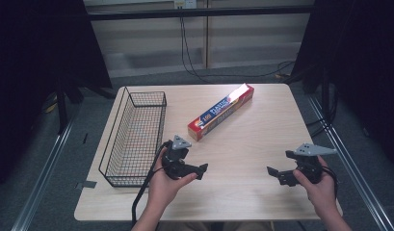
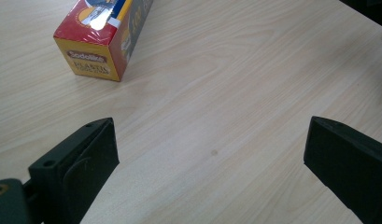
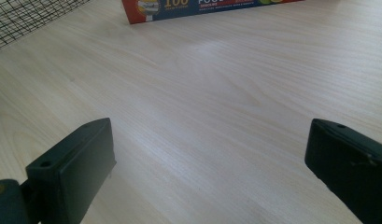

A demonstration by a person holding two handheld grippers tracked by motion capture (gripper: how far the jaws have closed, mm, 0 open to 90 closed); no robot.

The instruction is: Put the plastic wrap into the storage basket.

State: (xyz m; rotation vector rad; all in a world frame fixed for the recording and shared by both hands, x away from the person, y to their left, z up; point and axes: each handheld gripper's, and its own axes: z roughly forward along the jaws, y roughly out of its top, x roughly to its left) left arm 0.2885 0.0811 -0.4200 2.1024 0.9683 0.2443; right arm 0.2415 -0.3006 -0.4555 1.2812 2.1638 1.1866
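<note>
- Broadly, the room comes first: a grey floor, dark curtains at 9 and 3 o'clock, a pale wall at 12 o'clock with black cables hanging down and trailing across the floor.
- Next, the table (image 1: 262, 144), light wood grain with rounded corners, bare across its middle.
- At 9 o'clock on it stands the wire basket (image 1: 137, 134), black, long and empty.
- Toward 12 o'clock lies the foil box (image 1: 221, 111), a long red and blue carton resting flat and slantwise, its near end just beside the basket and well apart from both claws.
- At 7 o'clock, the left gripper (image 1: 202, 169) hangs over the wood near the basket's front corner, its jaws spread wide with nothing between them.
- At 5 o'clock, the right gripper (image 1: 271, 172) hovers likewise, jaws spread and empty.
- My reading: this is the approach step, nothing grasped yet. The next move likely calls for a reach toward 12 o'clock, jaws set across the box's narrow width, perhaps one claw at each end, before lifting it toward the basket.
</note>
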